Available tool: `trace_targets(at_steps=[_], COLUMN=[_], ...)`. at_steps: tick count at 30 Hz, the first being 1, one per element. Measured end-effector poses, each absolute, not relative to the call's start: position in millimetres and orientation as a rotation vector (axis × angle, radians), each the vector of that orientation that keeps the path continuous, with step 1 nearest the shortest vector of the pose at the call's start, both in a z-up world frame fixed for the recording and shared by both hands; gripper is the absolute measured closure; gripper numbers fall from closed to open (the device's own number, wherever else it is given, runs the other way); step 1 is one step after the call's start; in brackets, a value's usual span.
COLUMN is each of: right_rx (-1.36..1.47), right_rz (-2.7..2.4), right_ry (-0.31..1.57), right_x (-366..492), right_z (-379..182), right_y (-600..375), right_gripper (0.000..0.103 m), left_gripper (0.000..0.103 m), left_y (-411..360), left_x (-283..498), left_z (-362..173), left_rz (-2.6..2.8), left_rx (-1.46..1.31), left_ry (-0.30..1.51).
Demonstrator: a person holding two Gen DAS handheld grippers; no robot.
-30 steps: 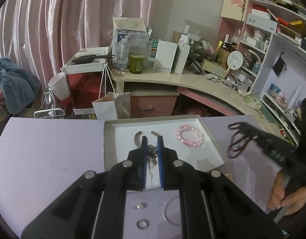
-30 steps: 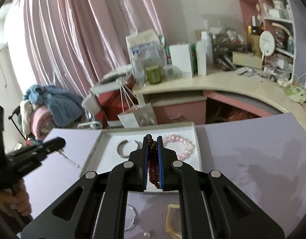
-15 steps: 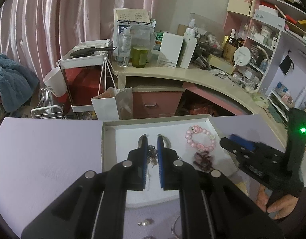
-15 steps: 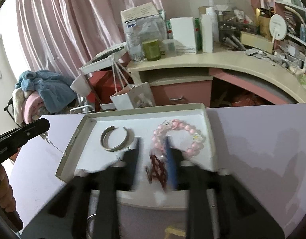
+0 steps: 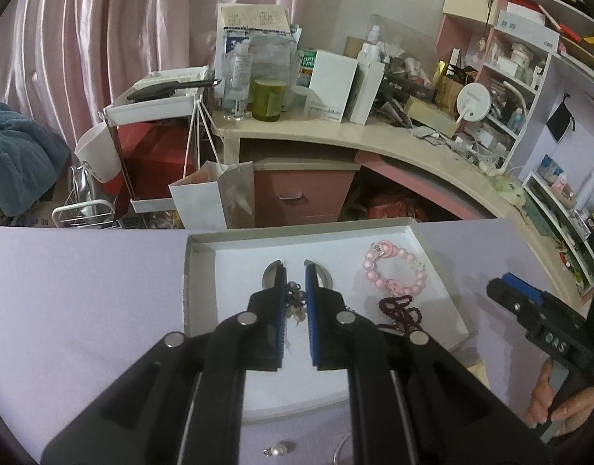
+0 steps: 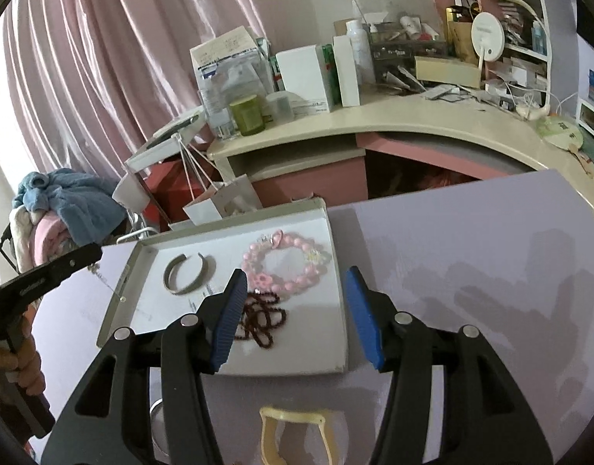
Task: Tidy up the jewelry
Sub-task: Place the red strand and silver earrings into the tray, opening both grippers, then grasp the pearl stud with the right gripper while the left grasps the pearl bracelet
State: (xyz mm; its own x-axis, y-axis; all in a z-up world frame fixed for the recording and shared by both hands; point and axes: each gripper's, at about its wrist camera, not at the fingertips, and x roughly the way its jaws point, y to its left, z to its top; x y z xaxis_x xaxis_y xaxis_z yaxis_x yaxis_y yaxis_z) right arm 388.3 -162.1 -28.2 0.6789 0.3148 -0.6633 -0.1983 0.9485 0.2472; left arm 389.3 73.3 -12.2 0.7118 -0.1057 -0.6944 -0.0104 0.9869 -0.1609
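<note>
A white tray [image 5: 204, 271] lies on the lilac table and holds a silver cuff [image 6: 188, 273], a pink bead bracelet [image 5: 393, 271] and a dark red bead bracelet [image 6: 260, 319]. My left gripper [image 5: 295, 302] hangs over the tray's left part, shut on a small dangling earring [image 5: 295, 304]. It also shows in the right wrist view [image 6: 91, 255] with the earring's chain hanging below it. My right gripper [image 6: 293, 314] is open and empty above the tray's near right part, just right of the dark red bracelet [image 5: 399, 312].
On the table near the tray's front edge lie a cream bangle [image 6: 293, 438], a silver ring hoop [image 6: 155, 414] and a pearl piece [image 5: 275, 449]. A cluttered beige desk [image 5: 335, 135] stands behind the table, shelves [image 5: 529, 77] at right.
My right gripper let go of the dark red bracelet into the tray, opened wide and drew back. My left gripper moved forward over the tray with the earring.
</note>
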Motion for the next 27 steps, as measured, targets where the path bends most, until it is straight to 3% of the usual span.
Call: trace_targets(at_steps=[5, 9, 20, 23, 27], right_rx=[0.167, 0.152, 0.082, 0.058, 0.046], right_rz=[0.296, 0.301, 0.335, 0.355, 0.386], right_ry=[0.779, 0.764, 0.736, 0.737, 0.780], right_x=[382.0, 371.1, 314.6, 297.3, 275.2], right_z=[-29.7, -25.6, -14.9, -17.0, -29.6], right_y=[-162.9, -162.7, -162.5, -159.1, -153.9], right_gripper=[0.048, 0.048, 0.048, 0.049, 0.060], left_gripper=[0.091, 0.067, 0.061, 0.054, 0.050], left_y=[73.0, 78.0, 96.7, 97.3, 94.4], left_x=[394.9, 388.1, 317.3, 287.7, 251.2], left_z=[-20.6, -19.3, 0.4, -0.4, -9.6], left_rz=[-0.029, -0.002, 0.041, 0.060, 0.077], left_rx=[-0.152, -0.158, -0.208, -0.213, -0.224], left_ry=[0.792, 0.782, 0.718, 0.708, 0.717])
